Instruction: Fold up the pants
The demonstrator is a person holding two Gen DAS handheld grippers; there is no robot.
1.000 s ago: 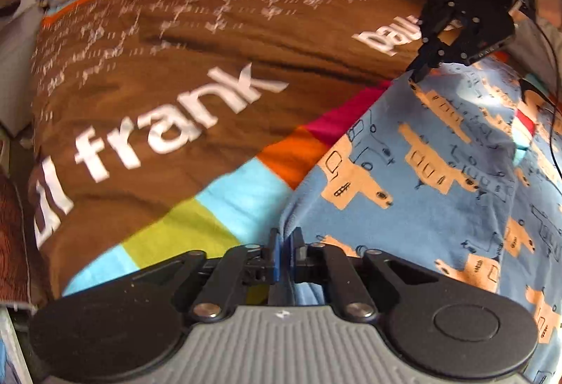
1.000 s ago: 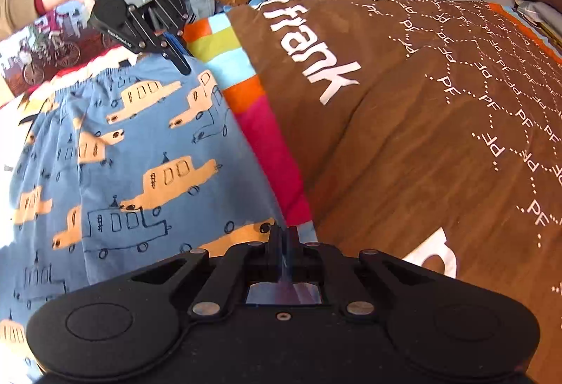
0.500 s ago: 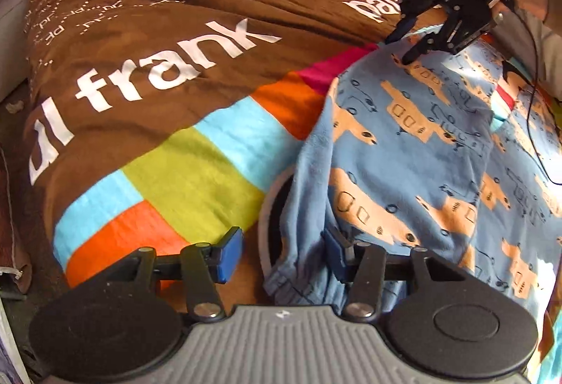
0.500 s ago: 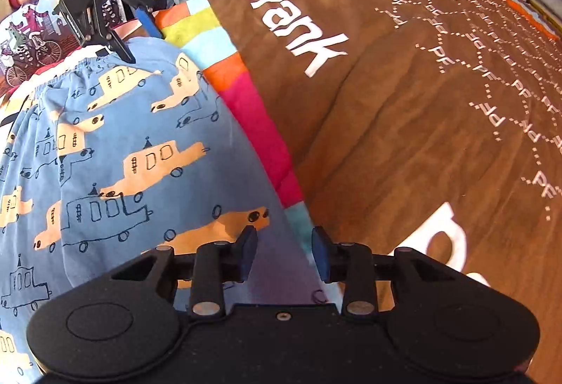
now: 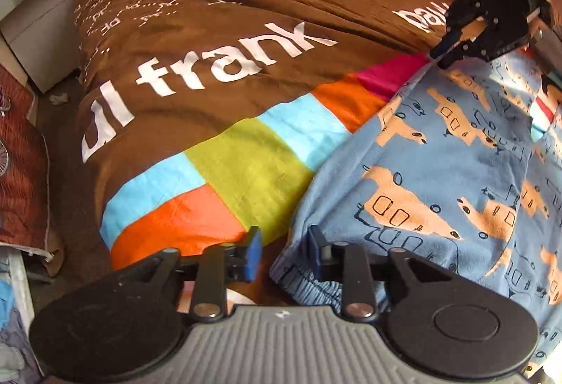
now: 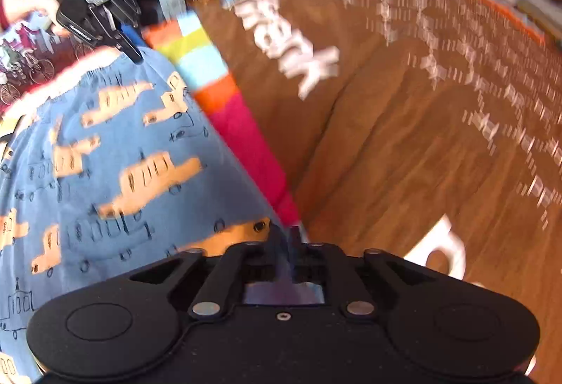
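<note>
Blue pants (image 5: 456, 173) printed with orange vehicles lie spread on a brown bedspread (image 5: 228, 33); they also show in the right wrist view (image 6: 123, 156). My left gripper (image 5: 282, 252) is open at the waistband corner, its right finger (image 5: 314, 249) against the cloth edge. My right gripper (image 6: 286, 236) is shut on the pants' far edge; it shows in the left wrist view (image 5: 446, 48) at the top right. The left gripper shows in the right wrist view (image 6: 126, 43), far at the waistband.
The bedspread carries white lettering and a stripe of coloured blocks (image 5: 246, 156) beside the pants. White furniture (image 5: 31, 19) stands left of the bed. A patterned cushion (image 5: 17, 156) lies at the left edge.
My left gripper opened and let go of the waistband corner. My right gripper opened briefly, then shut again on the pants edge, and is moving fast, blurring its view.
</note>
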